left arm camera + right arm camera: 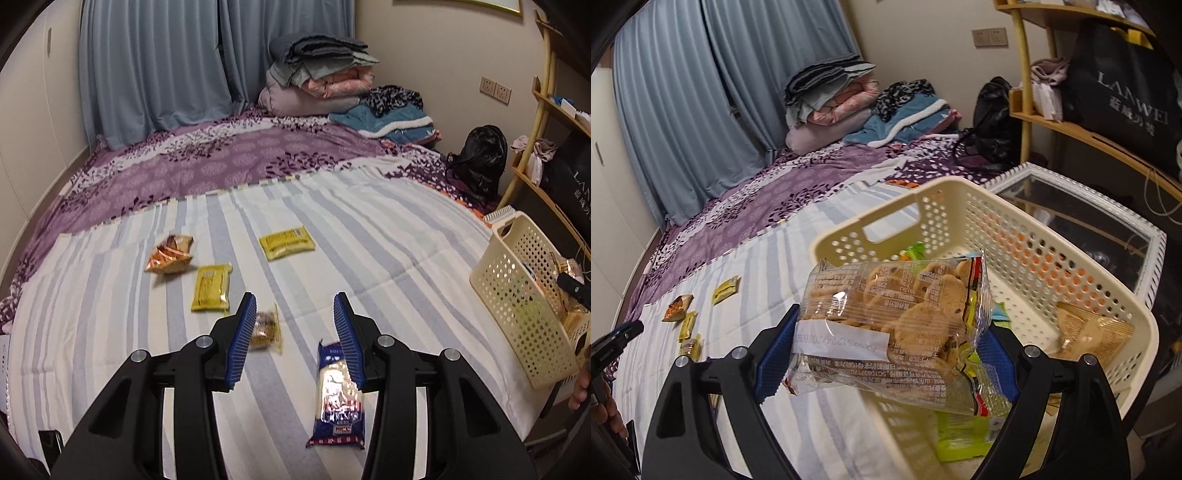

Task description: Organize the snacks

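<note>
Snacks are split between two places: several lie loose on the striped blue-and-white bedsheet [406, 258], others already sit in the cream perforated plastic basket [1027, 236] at the bed's edge. Your right gripper [886, 354] is clenched on a clear crinkly packet of round brown biscuits [897, 317], held above the basket's near rim. Your left gripper [295, 332] is spread wide and grasps nothing, hovering over the sheet between a small clear-wrapped brown snack [264, 328] and a long blue-and-white wrapped bar [338, 395]

Hazards from this position:
- The packet overhangs the near rim; releasing here may tip it back onto the sheet
- Slippery film may slide out of the jaws
- Hard clamping may crush the biscuits
- The basket sits near the mattress edge; a knock may push it off
- The two yellow sachets [210, 288] and the orange crinkled wrapper [170, 254] lie close together; a wide left approach may drag a neighbour
</note>
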The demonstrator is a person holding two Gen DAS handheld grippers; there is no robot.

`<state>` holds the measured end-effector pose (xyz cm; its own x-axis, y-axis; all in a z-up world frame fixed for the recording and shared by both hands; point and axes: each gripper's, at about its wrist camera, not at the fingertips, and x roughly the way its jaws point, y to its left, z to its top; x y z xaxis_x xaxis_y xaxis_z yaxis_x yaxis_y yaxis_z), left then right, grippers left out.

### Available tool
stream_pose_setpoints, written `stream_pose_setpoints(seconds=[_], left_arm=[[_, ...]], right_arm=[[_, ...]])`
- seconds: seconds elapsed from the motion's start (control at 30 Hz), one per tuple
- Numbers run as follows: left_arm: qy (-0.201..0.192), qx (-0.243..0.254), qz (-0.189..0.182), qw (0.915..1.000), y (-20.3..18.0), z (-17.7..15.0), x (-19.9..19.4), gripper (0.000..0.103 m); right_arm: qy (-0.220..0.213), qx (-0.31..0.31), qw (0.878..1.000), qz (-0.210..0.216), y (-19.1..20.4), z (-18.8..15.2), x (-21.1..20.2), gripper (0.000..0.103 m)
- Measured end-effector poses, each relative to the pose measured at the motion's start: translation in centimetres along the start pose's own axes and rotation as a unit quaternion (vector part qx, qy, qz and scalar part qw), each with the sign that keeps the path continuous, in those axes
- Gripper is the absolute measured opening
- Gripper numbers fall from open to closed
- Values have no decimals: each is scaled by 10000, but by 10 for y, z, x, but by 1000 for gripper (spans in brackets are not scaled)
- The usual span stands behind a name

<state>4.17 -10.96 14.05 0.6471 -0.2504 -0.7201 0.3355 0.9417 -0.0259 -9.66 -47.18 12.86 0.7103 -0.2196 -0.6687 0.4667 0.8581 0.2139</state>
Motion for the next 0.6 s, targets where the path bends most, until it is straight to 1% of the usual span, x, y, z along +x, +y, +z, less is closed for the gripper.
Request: stream_pose_setpoints(seconds=[0.03,0.07,0.1,0.17,0.4,0.6], left_arm=[[67,28,-7,10000,-2,-4,3,49],[115,54,-6,9999,-4,-7,6,55],[155,79,-2,9998,-7,-10,8,57],[252,137,-44,9996,-13,-17,13,57],[628,360,-135,9973,-36,-38,32,58],[797,478,-108,9956,-46,-47,43,58]], right_arm=[[26,73,10000,-31,-5,-1,1,88],[30,122,9999,-22,-8,-1,0,88],[23,178,9998,-55,-12,-1,0,88],[-52,234,9997,-105,-17,-1,-4,93],[-287,308,9990,-154,-27,1,-18,93],[-351,354,9987,-131,-33,1,-24,93]])
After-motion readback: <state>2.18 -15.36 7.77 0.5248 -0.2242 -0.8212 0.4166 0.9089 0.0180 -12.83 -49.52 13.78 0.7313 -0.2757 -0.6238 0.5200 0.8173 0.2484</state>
